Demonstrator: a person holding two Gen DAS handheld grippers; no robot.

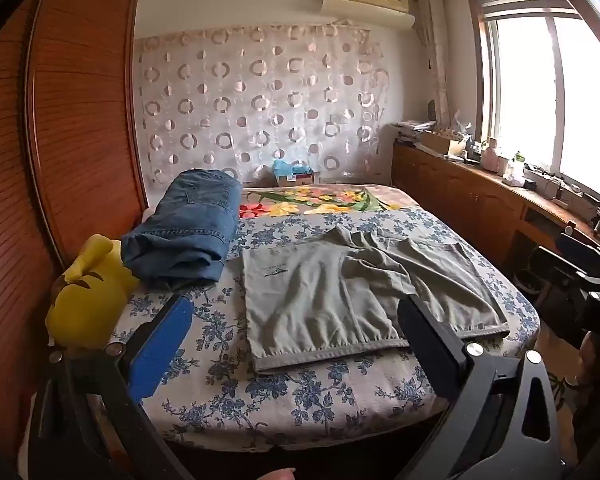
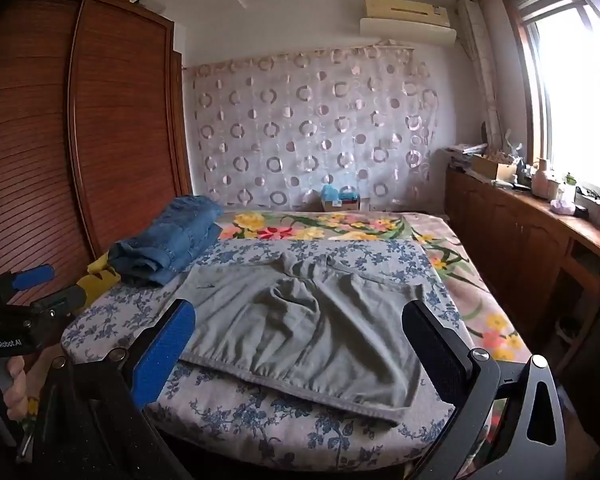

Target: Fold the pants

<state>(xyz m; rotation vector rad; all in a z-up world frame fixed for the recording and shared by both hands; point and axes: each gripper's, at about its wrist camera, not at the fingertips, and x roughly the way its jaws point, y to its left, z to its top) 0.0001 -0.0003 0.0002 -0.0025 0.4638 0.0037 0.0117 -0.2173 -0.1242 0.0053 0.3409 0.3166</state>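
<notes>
Grey-green pants [image 1: 340, 292] lie spread flat on the blue-flowered bedsheet [image 1: 300, 392], waistband toward me; they also show in the right wrist view [image 2: 300, 332]. My left gripper [image 1: 296, 320] is open and empty, held above the bed's near edge in front of the pants. My right gripper [image 2: 300, 324] is open and empty, also short of the waistband. The left gripper also shows at the left of the right wrist view [image 2: 36, 292], and the right one shows at the right edge of the left wrist view [image 1: 592, 276].
Folded blue jeans [image 1: 188, 228] lie at the bed's left, next to a yellow plush toy [image 1: 88, 296]. A wooden wardrobe [image 1: 72, 120] stands at the left. A cluttered wooden cabinet [image 1: 480, 184] runs under the window at the right. A floral blanket [image 1: 320, 198] covers the far bed.
</notes>
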